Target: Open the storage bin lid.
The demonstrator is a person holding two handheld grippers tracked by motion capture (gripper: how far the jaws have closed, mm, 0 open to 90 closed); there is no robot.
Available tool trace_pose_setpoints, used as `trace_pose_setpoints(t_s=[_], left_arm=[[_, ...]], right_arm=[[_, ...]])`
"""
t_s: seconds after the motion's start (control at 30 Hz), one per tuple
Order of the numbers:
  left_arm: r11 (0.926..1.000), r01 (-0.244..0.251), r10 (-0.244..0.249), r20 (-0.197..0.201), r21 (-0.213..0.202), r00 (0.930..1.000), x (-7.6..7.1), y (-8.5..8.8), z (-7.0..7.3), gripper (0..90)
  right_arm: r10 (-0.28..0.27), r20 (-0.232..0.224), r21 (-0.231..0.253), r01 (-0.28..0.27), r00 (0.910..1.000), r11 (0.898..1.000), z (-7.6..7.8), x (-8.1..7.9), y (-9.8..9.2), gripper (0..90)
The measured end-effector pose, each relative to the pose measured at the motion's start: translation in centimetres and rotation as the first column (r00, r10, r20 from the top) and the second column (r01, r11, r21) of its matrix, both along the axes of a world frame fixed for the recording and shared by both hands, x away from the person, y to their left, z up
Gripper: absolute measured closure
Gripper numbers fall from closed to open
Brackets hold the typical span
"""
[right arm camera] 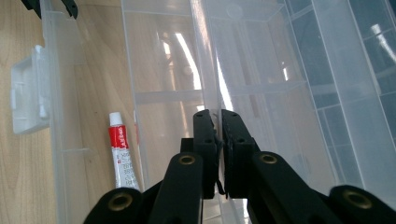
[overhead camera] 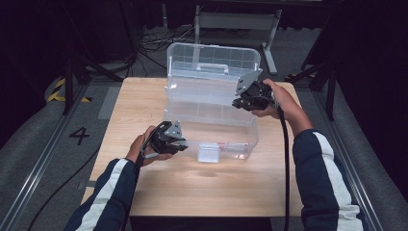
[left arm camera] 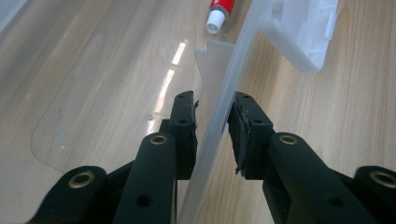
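Observation:
A clear plastic toolbox point(overhead camera: 240, 144) stands open on the wooden table point(overhead camera: 192, 192), its lid point(overhead camera: 214, 57) upright at the back. A red and white tube point(left arm camera: 219, 11) point(right arm camera: 120, 149) lies on the box floor. My left gripper point(overhead camera: 180, 144) point(left arm camera: 212, 100) straddles the box's front wall point(left arm camera: 210, 140) near its left corner, pads pressed on both sides. The white latch point(overhead camera: 208, 153) point(left arm camera: 303, 32) hangs on that wall further along. My right gripper point(overhead camera: 238, 102) point(right arm camera: 217, 114) is shut on a thin wall of the clear compartment tray point(overhead camera: 207, 101) point(right arm camera: 261, 84) at its right end.
The person's sleeves reach in from the table's near edge. Cables point(overhead camera: 154, 45) and a metal stand point(overhead camera: 269, 43) lie on the floor behind the table. Black frame legs point(overhead camera: 72, 77) stand at the left and right. Bare wood lies in front of the box.

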State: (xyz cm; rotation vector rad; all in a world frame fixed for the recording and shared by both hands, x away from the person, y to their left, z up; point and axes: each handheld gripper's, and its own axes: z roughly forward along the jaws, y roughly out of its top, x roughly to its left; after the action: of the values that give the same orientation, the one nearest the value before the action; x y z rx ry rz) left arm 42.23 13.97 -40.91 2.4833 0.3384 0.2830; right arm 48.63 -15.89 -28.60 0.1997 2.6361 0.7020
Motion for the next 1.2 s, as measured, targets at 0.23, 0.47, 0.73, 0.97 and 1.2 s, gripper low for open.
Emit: trace_pose_setpoints(t_s=[0.23, 0.47, 0.73, 0.97, 1.2], left_arm=[[1.0, 0.009, -0.009, 0.001, 0.0, 1.0, 0.0, 0.0, 0.0, 72.4], [1.0, 0.009, -0.009, 0.012, -0.002, 0.9999, 0.0, 0.0, -0.1, 72.0], [0.9999, 0.007, -0.006, 0.04, -0.008, 0.9992, -0.3, 0.0, -0.2, 70.5], [0.9998, 0.015, -0.014, 0.047, -0.01, 0.9988, -0.3, 0.1, -0.2, 70.8], [0.9998, 0.014, -0.013, 0.065, -0.015, 0.9978, -0.4, 0.1, -0.3, 70.1]], right_arm=[[0.001, 0.031, -0.006, -0.001, 0.9995, 1.0, -0.3, -0.8, 0.0, 85.3], [0.008, 0.023, 0.002, -0.008, 0.9997, 1.0, -0.5, -1.2, -0.2, 85.1], [0.017, 0.03, 0.012, -0.017, 0.9994, 1.0, -0.8, -1.8, -0.4, 84.6], [0.023, 0.027, 0.008, -0.024, 0.9994, 1.0, -0.9, -2.0, -0.4, 84.6], [0.018, 0.018, 0.015, -0.018, 0.9997, 1.0, -1.1, -2.4, -0.5, 84.3]])
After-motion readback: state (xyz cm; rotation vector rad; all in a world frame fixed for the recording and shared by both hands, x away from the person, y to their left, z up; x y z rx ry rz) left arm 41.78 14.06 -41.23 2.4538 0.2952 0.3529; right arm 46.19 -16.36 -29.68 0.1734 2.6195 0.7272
